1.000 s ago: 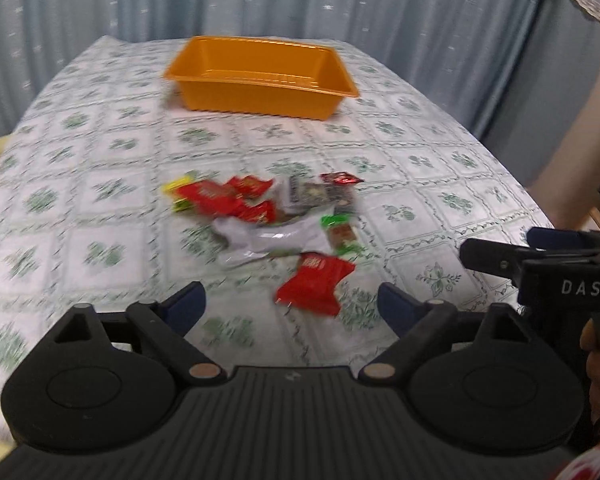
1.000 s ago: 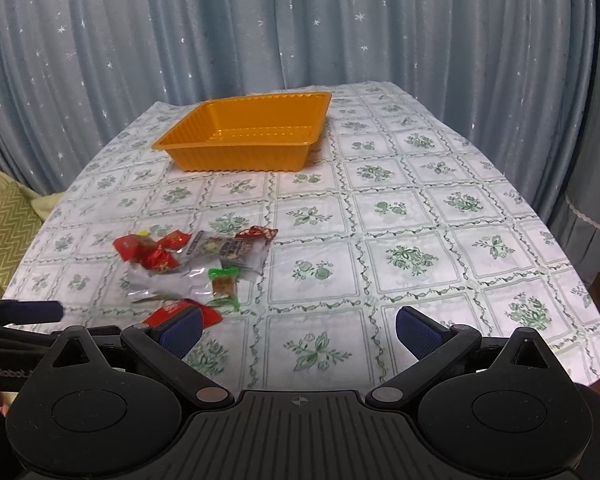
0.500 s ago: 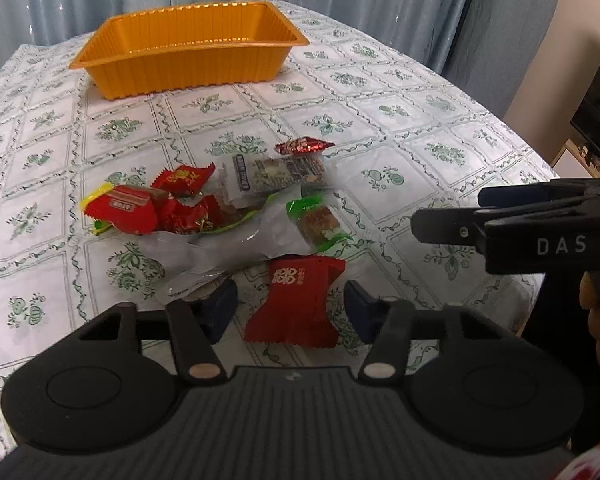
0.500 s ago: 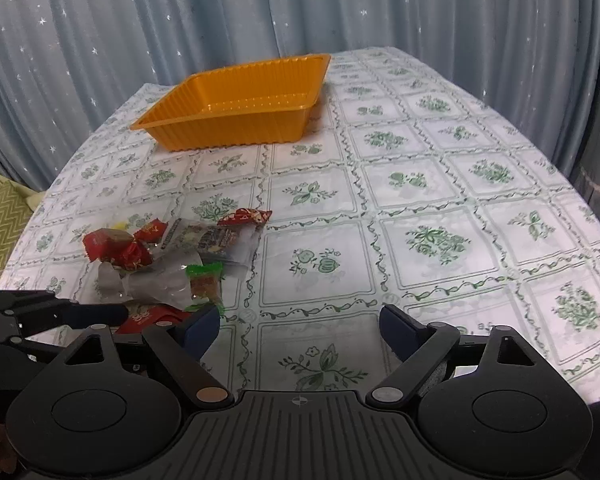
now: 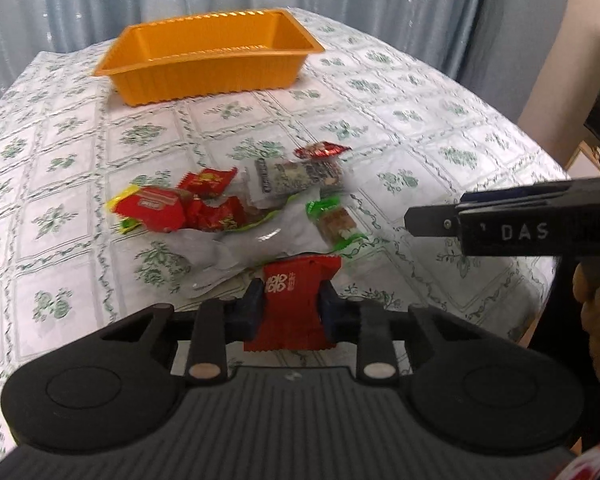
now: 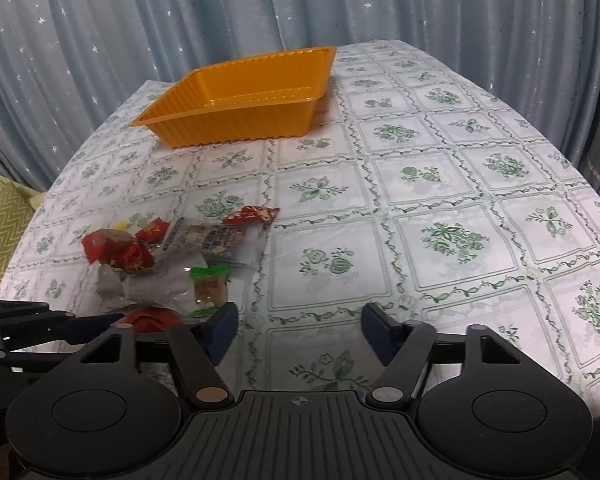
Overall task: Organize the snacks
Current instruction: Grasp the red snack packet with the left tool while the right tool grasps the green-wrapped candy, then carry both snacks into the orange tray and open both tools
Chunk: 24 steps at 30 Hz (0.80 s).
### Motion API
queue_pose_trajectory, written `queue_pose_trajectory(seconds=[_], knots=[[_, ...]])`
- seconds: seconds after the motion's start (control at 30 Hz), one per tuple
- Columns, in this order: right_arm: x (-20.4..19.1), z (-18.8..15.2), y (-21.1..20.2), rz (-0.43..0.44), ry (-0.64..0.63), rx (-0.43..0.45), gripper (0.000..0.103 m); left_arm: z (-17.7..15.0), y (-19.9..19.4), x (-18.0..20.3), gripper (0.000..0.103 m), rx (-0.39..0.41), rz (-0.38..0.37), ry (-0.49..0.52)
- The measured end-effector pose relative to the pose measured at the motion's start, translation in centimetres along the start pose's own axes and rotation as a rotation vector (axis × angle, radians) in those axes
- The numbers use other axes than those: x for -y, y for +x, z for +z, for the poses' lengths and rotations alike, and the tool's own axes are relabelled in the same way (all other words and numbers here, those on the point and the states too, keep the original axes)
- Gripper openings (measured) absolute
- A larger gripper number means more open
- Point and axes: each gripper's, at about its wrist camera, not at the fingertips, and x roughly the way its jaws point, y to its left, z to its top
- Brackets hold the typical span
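My left gripper (image 5: 290, 306) is shut on a red snack packet (image 5: 296, 304) at the near edge of a pile of snacks (image 5: 236, 208) on the table; the packet is squeezed between the blue pads. The pile holds red wrappers, a clear bag, a dark bar and a green-ended bar (image 5: 334, 224). An empty orange tray (image 5: 208, 60) stands beyond the pile. My right gripper (image 6: 298, 330) is open and empty above bare tablecloth, right of the pile (image 6: 172, 252). The tray (image 6: 240, 100) shows in the right wrist view, and the left gripper (image 6: 40, 328) at its lower left.
The table has a white cloth with green floral squares (image 6: 440, 240). Blue starred curtains (image 6: 140, 20) hang behind it. A yellow-green zigzag cushion (image 6: 0, 216) lies off the table's left edge. The right gripper's body (image 5: 520, 220) crosses the right side of the left wrist view.
My left gripper has moved in over the red packet and closed on it. The right gripper has come slightly forward and stayed open.
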Motion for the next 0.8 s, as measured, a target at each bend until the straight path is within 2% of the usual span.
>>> queue_pose_trajectory(seconds=[0.43,0.53,0.63,0.8], knots=[[-4.5,0.4,3.1,0.074,-0.095,-0.01,0.043,-0.4,-3.7,-3.8,0.025,0.082,0.067,-0.159],[-5.3,0.5,4.2,0.067,-0.122,-0.021,0.035,-0.4,-3.9,-4.1,0.025,0.091,0.068,-0.17],[-5.9,0.4,4.9,0.05,-0.154,-0.029,0.021,-0.4,-4.0,-4.2,0.025,0.098,0.066,-0.175],[-6.0,0.3,4.1,0.048,-0.169,-0.022,0.02,-0.1,-4.6,-4.2,0.025,0.11,0.069,-0.182]])
